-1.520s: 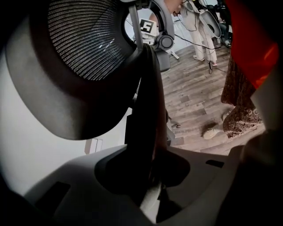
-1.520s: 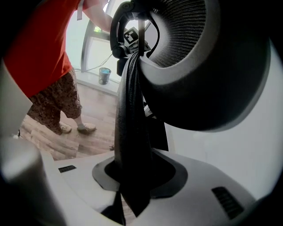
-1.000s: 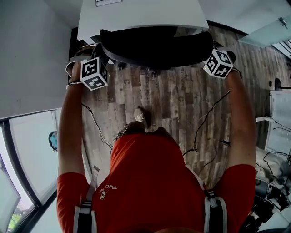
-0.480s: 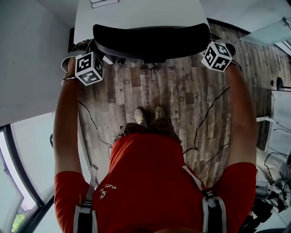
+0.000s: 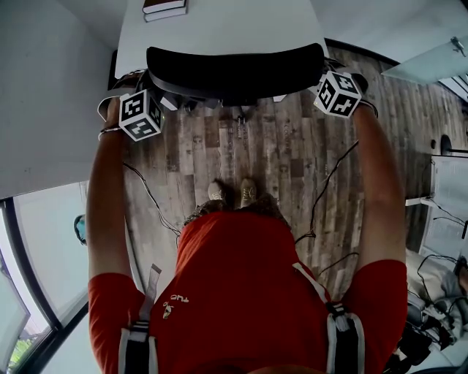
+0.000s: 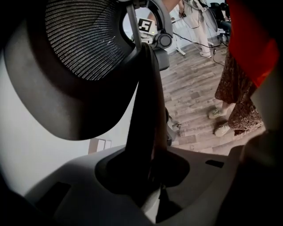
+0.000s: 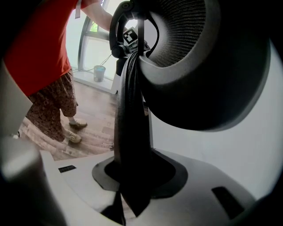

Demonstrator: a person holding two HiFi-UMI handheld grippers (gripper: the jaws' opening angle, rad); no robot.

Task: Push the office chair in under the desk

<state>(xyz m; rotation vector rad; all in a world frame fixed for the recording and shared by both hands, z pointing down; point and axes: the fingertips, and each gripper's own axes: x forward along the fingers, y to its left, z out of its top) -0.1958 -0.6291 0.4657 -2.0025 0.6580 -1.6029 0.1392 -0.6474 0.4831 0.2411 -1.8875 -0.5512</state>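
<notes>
The black office chair's backrest (image 5: 234, 67) lies along the front edge of the white desk (image 5: 219, 25), its seat hidden beneath. My left gripper (image 5: 155, 93) holds the backrest's left end and my right gripper (image 5: 323, 79) its right end. In the left gripper view the dark backrest rim (image 6: 146, 123) runs down between the jaws of the left gripper (image 6: 150, 176), which are shut on it. Likewise the rim (image 7: 130, 123) is clamped in the right gripper (image 7: 132, 176). The mesh headrest (image 6: 84, 39) looms overhead.
Books (image 5: 164, 9) lie at the desk's far left. Cables (image 5: 322, 197) trail over the wood floor (image 5: 278, 161) near the person's feet (image 5: 228, 192). A white wall stands at the left, with a glass window (image 5: 44, 256) below it, and white furniture (image 5: 450, 190) at the right.
The chair and both grippers have moved forward toward the desk. The person has stepped after it, so both feet now stand together. Both grips are unchanged.
</notes>
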